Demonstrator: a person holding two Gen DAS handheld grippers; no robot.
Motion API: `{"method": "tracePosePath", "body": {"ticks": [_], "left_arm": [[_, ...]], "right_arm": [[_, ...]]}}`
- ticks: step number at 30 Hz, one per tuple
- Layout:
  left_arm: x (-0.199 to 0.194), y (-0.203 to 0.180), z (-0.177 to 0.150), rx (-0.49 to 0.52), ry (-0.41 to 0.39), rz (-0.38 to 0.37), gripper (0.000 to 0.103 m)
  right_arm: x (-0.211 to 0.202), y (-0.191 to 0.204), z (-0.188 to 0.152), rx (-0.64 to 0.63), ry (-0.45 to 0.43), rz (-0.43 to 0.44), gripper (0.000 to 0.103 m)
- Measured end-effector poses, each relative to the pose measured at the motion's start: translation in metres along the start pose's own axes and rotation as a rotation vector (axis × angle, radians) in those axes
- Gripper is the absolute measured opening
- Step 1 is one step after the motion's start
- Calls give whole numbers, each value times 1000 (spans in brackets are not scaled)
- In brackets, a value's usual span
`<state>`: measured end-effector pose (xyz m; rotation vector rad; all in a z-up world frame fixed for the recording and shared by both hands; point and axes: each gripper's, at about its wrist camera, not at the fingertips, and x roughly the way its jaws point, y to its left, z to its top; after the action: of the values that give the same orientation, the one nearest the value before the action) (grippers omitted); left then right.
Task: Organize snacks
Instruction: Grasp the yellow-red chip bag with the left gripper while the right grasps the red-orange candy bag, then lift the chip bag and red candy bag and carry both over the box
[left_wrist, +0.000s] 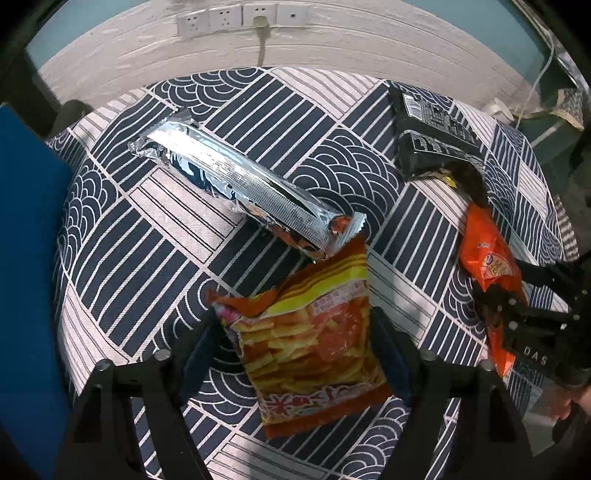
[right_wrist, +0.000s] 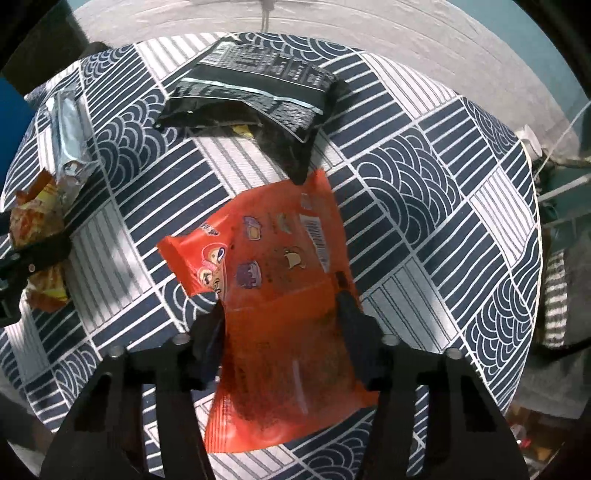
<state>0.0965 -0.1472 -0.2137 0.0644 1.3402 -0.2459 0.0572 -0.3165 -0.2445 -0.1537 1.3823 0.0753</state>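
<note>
the chips bag (left_wrist: 314, 343), red and yellow with a picture of fries, lies flat at the lower centre of my left wrist view, between the two fingers of my left gripper (left_wrist: 295, 332). the pads sit right at its two long edges; i cannot tell whether they press it yet. its upper corner touches the end of a long silver foil pack (left_wrist: 236, 184) that runs from the centre toward the upper left of the frame.

in my right wrist view, the orange snack bag (right_wrist: 273, 295) fills the centre and lower middle, barcode side up. my right gripper (right_wrist: 280, 310) pinches it: both fingers press into its sides and the film is creased between them. the bag's top end meets a dark corner of the black snack pack (right_wrist: 251, 92), which lies in the upper centre with white printed text facing up.

everything rests on a tablecloth (left_wrist: 332, 122) patterned in navy and white stripes and arcs. in the left view, the right gripper and the orange bag appear at the right edge, and a row of wall sockets (left_wrist: 240, 18) runs along the top, one with a plug in it. a blue surface (left_wrist: 26, 258) fills the left edge.
</note>
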Motion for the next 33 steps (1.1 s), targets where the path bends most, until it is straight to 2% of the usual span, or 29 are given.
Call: {"method": "tracePosePath", "body": {"ticks": [2, 4, 8, 18, 26, 30, 33], "left_arm": [[-3, -1, -5, 18, -5, -19, 57], [-5, 1, -8, 24, -7, -28, 54], [-13, 5, -13, 30, -20, -29, 48], [-48, 29, -27, 22, -70, -12, 45], [-73, 39, -40, 36, -109, 5, 45], [-91, 43, -43, 37, -143, 31, 45], [-108, 49, -46, 35, -180, 50, 45]], "right_arm": [[-2, 4, -2, -11, 3, 6, 44], [-5, 9, -3, -15, 2, 14, 40], [-14, 18, -6, -27, -1, 37, 38], [-42, 47, -9, -73, -33, 50, 38], [-85, 69, -16, -100, -90, 77, 38], [-108, 65, 9, -122, -123, 96, 38], [-119, 75, 14, -143, -151, 103, 38]]}}
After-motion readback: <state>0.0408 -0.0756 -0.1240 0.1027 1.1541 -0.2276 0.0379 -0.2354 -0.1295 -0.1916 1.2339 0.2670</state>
